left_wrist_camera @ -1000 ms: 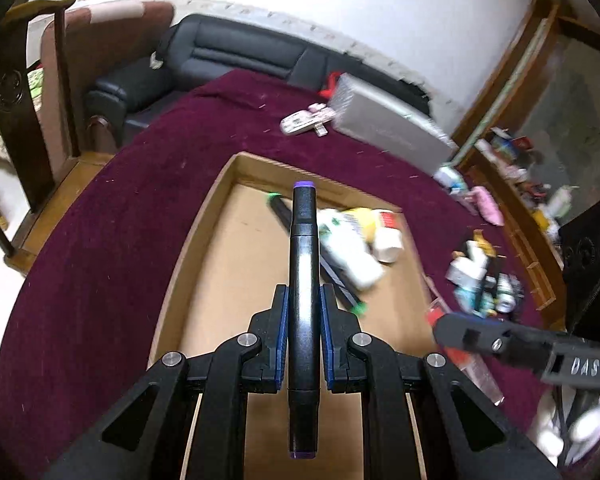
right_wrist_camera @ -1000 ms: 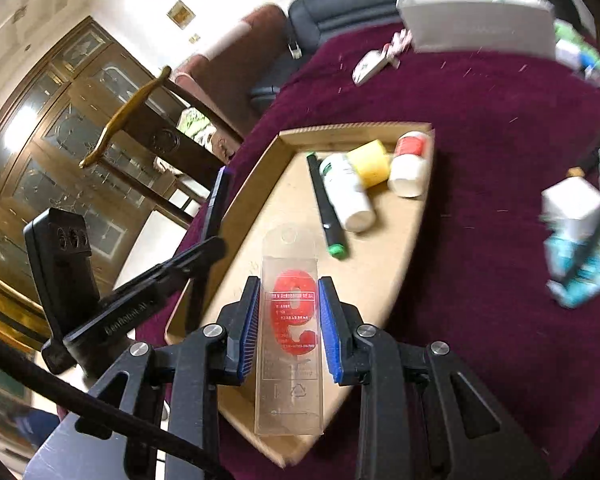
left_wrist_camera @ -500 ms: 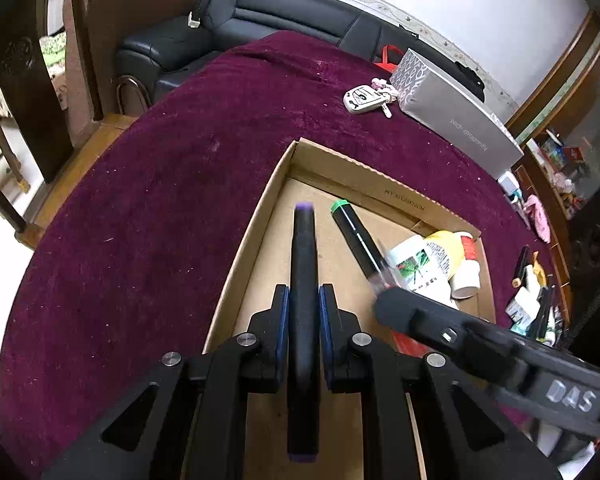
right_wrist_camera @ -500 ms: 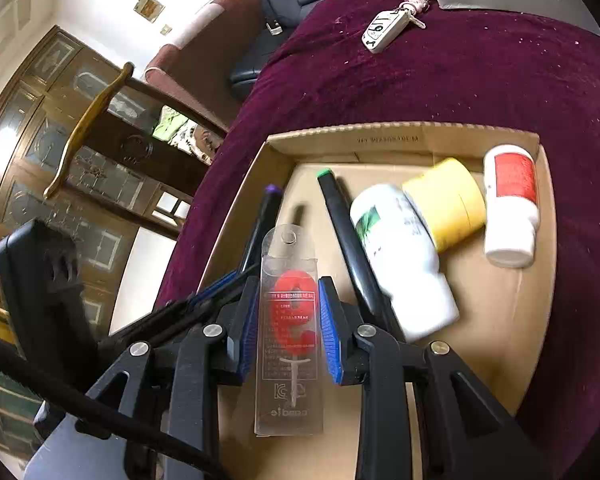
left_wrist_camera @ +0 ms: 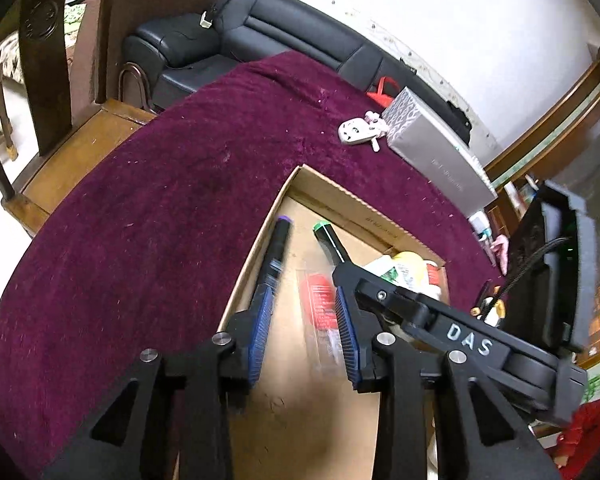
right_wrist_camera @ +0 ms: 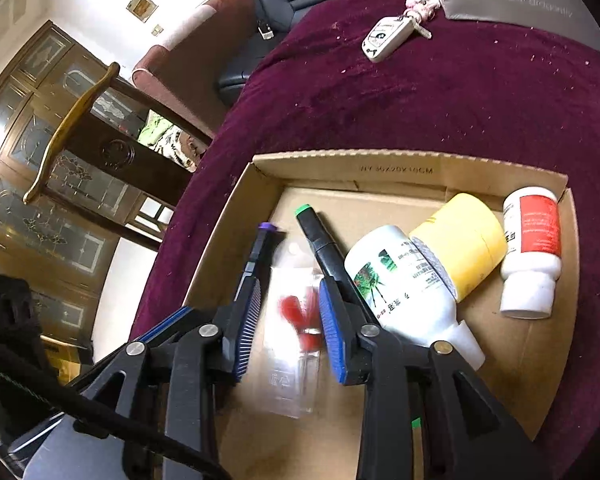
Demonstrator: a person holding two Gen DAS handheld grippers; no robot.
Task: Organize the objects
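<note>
A shallow cardboard box lies on the maroon tablecloth. My left gripper is open; the purple-capped black marker lies in the box along its left wall, beside my left finger. My right gripper is open over the clear packet with a red shape, which lies blurred on the box floor between both grippers' jaws. A green-capped marker lies just right of it.
In the box sit a white bottle, a yellow-lidded jar and a red-labelled white bottle. A car key and a grey box lie farther back. A wooden chair stands at the left.
Both grippers have opened. The purple-capped marker left my left gripper and the clear packet left my right gripper; both now lie in the box. The grippers moved deeper over the box.
</note>
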